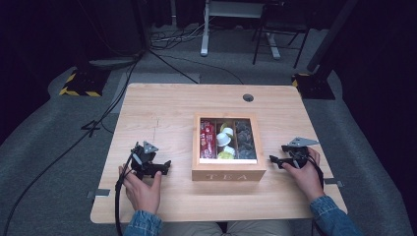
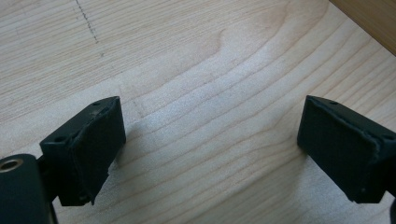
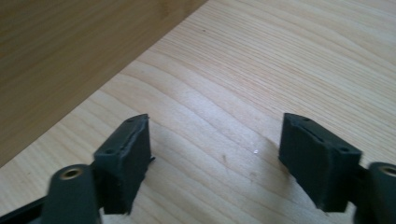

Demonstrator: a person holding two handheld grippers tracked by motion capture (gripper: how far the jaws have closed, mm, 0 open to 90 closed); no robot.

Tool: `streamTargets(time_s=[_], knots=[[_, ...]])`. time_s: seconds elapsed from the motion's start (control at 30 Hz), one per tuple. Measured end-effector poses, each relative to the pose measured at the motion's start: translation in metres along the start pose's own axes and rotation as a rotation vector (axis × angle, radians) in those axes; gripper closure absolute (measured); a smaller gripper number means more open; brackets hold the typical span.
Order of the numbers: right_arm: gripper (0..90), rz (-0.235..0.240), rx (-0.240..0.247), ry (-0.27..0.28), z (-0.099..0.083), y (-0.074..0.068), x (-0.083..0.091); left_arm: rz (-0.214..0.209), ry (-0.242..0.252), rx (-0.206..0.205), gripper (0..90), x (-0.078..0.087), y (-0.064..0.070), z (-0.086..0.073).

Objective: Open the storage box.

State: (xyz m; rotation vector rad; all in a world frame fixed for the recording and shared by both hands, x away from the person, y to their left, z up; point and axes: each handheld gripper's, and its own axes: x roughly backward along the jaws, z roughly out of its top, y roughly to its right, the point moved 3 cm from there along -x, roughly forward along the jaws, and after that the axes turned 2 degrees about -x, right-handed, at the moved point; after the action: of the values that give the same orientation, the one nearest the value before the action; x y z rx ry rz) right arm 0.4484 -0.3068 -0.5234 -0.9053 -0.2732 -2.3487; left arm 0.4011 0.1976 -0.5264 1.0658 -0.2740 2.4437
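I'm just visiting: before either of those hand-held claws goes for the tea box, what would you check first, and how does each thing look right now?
1. Left gripper open and holding nothing: ok, bare table between its jaws in its own view.
2. Right gripper open and holding nothing: ok.
3. Tea box stands between the two grippers, apart from both: ok.
4. Box contents visible from above, in three compartments: ok.
5. Whether a clear lid covers the box: cannot tell.
6. Table around the box free of clutter: ok.

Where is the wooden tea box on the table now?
In the high view, the wooden tea box stands near the table's middle, between the left tongs and the right tongs.
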Motion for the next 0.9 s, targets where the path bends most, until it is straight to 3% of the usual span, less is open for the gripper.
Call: streamTargets(time_s=[0.13, 0.57, 0.7, 0.77, 0.8, 0.83, 0.9], knots=[[21.8, -0.009, -0.022, -0.002, 0.000, 0.002, 0.000, 0.003, -0.002, 0.005, 8.0, 0.000, 0.000, 0.000], [21.5, -0.016, -0.015, -0.003, -0.001, 0.002, 0.000, 0.026, -0.005, 0.036, 8.3, -0.002, 0.006, 0.003], [21.5, -0.015, -0.015, -0.003, -0.001, 0.002, 0.000, 0.061, -0.023, 0.048, 18.6, 0.002, 0.007, 0.005], [21.6, -0.014, -0.014, -0.002, -0.001, 0.002, 0.000, 0.127, -0.030, 0.029, 16.5, 0.008, 0.007, 0.007], [21.8, -0.011, -0.011, -0.003, -0.001, 0.002, 0.000, 0.127, -0.030, 0.029, 16.8, 0.008, 0.007, 0.007], [21.8, -0.009, -0.010, -0.003, -0.001, 0.002, 0.000, 0.122, 0.001, 0.032, 17.5, 0.013, 0.010, 0.009], [21.8, -0.009, -0.010, -0.003, -0.001, 0.002, 0.000, 0.085, 0.010, 0.043, 20.1, 0.019, 0.015, 0.012]])
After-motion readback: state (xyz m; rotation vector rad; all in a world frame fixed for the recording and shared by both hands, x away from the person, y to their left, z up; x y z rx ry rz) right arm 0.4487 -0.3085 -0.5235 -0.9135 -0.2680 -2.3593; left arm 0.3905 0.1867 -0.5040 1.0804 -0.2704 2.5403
